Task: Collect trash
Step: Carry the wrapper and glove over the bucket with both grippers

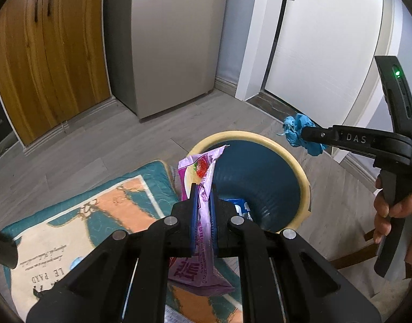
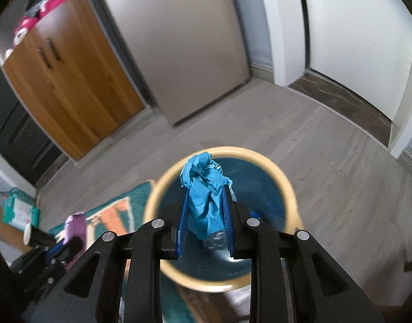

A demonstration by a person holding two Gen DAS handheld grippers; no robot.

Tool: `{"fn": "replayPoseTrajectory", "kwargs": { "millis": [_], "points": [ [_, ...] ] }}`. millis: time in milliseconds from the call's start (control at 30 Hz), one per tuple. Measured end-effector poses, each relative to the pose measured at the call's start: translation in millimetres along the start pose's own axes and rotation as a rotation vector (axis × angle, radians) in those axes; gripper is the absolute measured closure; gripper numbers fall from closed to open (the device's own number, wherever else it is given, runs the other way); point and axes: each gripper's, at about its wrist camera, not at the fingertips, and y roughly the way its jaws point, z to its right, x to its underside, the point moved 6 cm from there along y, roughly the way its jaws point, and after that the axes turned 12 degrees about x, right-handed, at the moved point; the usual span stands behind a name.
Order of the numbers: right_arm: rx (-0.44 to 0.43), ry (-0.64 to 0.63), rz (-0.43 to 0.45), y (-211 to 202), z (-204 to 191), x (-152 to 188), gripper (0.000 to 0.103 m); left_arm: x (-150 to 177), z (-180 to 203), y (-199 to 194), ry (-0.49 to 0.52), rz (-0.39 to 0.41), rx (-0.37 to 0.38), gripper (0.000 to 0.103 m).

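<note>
My left gripper is shut on a purple snack wrapper with a strawberry picture and holds it at the near left rim of the trash bin, a blue bin with a cream rim. My right gripper is shut on a crumpled blue paper and holds it above the bin's opening. In the left wrist view the right gripper with the blue paper is to the right, beyond the bin. A blue and white packet lies inside the bin.
A patterned teal and orange cushion lies left of the bin. A wooden cabinet, a grey fridge and a white door stand behind on the grey plank floor. A cardboard box with a teal pack is at far left.
</note>
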Motion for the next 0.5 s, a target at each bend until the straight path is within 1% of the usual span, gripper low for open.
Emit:
{"fn": "replayPoseTrajectory", "kwargs": {
  "millis": [133,267,333,500],
  "points": [
    [0.02,-0.008,-0.019,18,16,-3,0.078,-1,7,15,0.023,-0.012,0.014,0.096],
    [0.046,0.03,-0.061,35,33,1,0.078,-3,16,31,0.065,-0.02,0.018,0.096],
    [0.042,0.053,-0.093,43,36,7,0.078,-3,17,37,0.073,-0.025,0.023,0.096],
    [0.02,0.085,-0.156,56,37,19,0.078,-7,20,54,0.084,-0.043,0.067,0.096]
  ]
}}
